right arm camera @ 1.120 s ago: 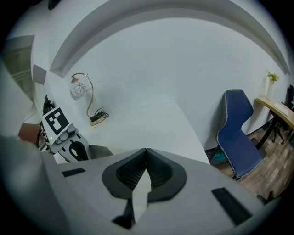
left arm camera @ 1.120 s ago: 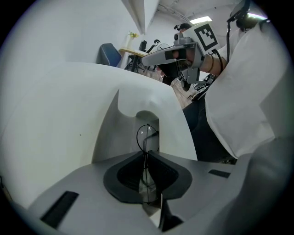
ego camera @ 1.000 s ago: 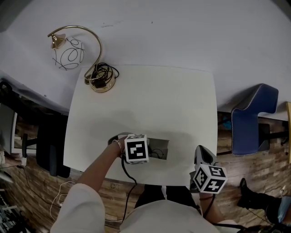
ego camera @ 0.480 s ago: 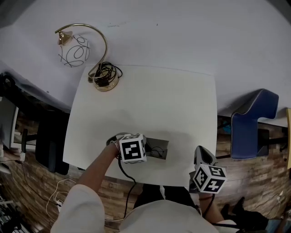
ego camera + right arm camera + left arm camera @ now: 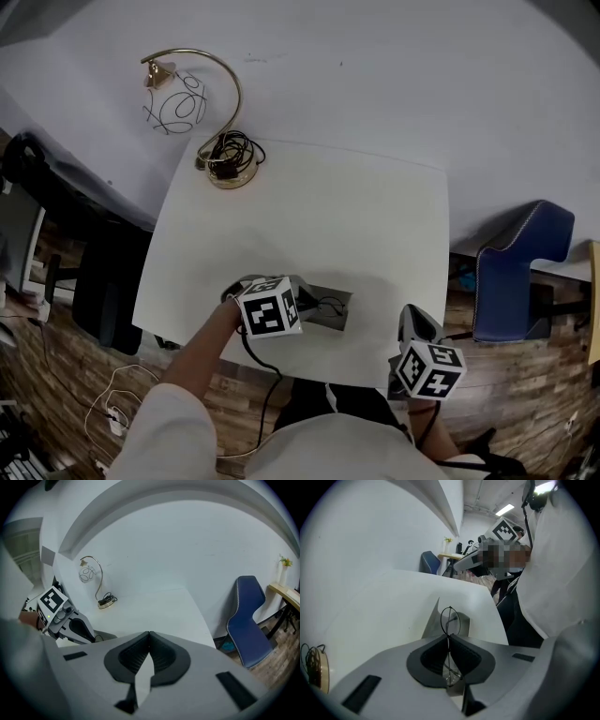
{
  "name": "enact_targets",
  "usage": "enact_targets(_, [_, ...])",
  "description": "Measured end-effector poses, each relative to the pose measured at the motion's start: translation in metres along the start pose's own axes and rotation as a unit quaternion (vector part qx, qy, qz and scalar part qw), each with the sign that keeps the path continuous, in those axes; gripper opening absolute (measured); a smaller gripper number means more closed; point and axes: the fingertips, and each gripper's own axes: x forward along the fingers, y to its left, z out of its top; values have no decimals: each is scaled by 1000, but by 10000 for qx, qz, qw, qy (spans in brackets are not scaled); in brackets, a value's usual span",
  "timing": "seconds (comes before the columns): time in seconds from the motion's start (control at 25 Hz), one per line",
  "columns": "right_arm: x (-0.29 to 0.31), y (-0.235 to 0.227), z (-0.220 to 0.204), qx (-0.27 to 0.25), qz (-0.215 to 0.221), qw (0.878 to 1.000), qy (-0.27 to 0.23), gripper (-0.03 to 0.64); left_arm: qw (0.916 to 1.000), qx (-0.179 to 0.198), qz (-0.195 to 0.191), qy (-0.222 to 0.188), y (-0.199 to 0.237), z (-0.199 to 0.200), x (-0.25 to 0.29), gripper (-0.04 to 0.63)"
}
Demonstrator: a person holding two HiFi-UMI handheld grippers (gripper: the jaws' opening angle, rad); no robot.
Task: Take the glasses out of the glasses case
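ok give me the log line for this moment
left gripper: jaws just closed further, shut on glasses | case: open on table | right gripper: jaws shut, empty

1 white table [image 5: 319,216] stands against the far wall [image 5: 394,75]. At its far left corner sits 1 gold lamp [image 5: 231,174] with a globe shade [image 5: 175,103] and black cable [image 5: 236,148] coiled on its base. 1 blue chair [image 5: 511,272] stands to the right on wooden floor [image 5: 525,375].

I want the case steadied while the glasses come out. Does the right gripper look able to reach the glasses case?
Probably yes: only bare table lies between the right gripper and the open glasses case near the same front edge. Its shut jaws would need opening first.
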Motion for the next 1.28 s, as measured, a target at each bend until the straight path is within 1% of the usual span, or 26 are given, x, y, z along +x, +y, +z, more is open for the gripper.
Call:
enact_targets(0.16, [1, 6, 3, -74, 83, 9999, -39, 32, 9983, -213, 297, -443, 6, 10, -12, 32])
enact_targets(0.28, [2, 12, 6, -128, 148, 9998, -63, 32, 9943, -442, 490, -837, 10, 17, -23, 32])
enact_targets(0.36, [2, 16, 9, -167, 191, 9997, -69, 32, 9905, -641, 551, -1088, 10, 20, -31, 32])
enact_targets(0.6, [2, 27, 19, -316, 344, 9988, -129, 32, 9752, -1082, 738, -1782, 5, 35, -58, 32])
enact_targets(0.68, [4, 32, 23, -371, 403, 9984, -153, 32, 9682, -1295, 906, -1940, 8, 38, -67, 32])
enact_targets(0.72, [5, 34, 25, -401, 433, 9981, -169, 32, 9631, -1430, 1018, -2040, 10, 39, -71, 32])
enact_targets(0.8, [6, 38, 31, -459, 491, 9975, -210, 32, 9487, -1732, 1234, -2338, 15, 44, -82, 32])
enact_targets(0.88, [7, 42, 38, -517, 551, 9968, -271, 32, 9289, -2067, 1447, -2711, 19, 49, -95, 32])
enact_targets(1.04, [7, 50, 57, -648, 666, 9947, -440, 32, 8801, -2689, 2018, -3354, 29, 52, -124, 32])
enact_targets(1.16, [8, 56, 71, -725, 756, 9929, -568, 32, 8454, -2961, 2583, -3619, 37, 48, -144, 32])
enact_targets(1.2, [8, 58, 76, -734, 788, 9923, -617, 32, 8327, -3047, 2785, -3690, 41, 45, -150, 32])
enact_targets(1.28, [10, 62, 87, -748, 853, 9909, -730, 32, 8048, -3231, 3162, -3846, 47, 40, -164, 32])
